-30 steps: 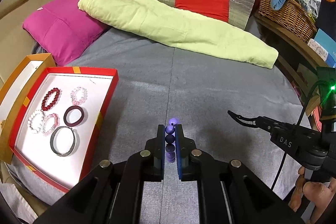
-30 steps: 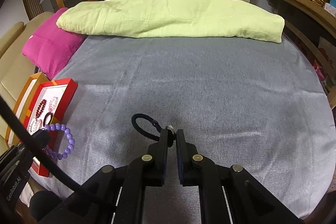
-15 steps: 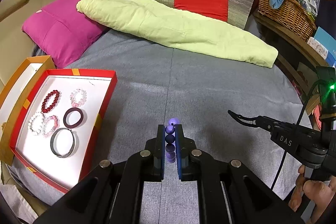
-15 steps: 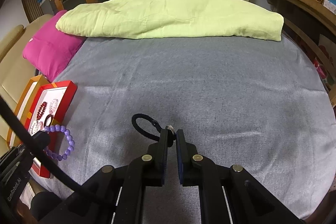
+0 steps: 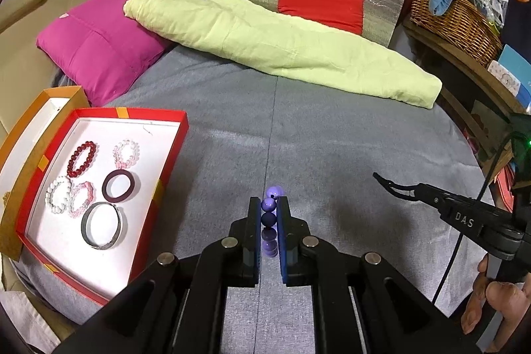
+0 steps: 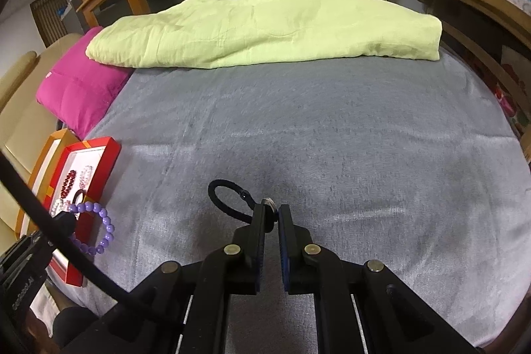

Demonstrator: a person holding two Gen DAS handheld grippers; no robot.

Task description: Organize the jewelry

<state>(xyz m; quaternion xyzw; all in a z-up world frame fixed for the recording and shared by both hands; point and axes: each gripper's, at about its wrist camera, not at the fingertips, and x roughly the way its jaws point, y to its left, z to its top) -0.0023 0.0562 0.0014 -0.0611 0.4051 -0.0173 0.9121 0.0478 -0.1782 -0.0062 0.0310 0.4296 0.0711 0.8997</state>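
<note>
At the left edge of the grey bed (image 5: pixel 332 138), a red tray (image 5: pixel 167 168) holds six bracelets. The left hand-held gripper (image 5: pixel 268 211) is clamped on a purple bead bracelet (image 5: pixel 268 204), raised above the bed. The right hand-held gripper (image 6: pixel 272 211) pinches a black cord loop (image 6: pixel 225 198) by its metal piece.

Two handheld grippers point forward and downward, side by side. The left gripper (image 5: pixel 268 211) is clamped with its jaws nearly together. The right gripper (image 6: pixel 272 214) is likewise pinched closed. A hand (image 5: pixel 497 301) grips the right gripper's handle from below.
</note>
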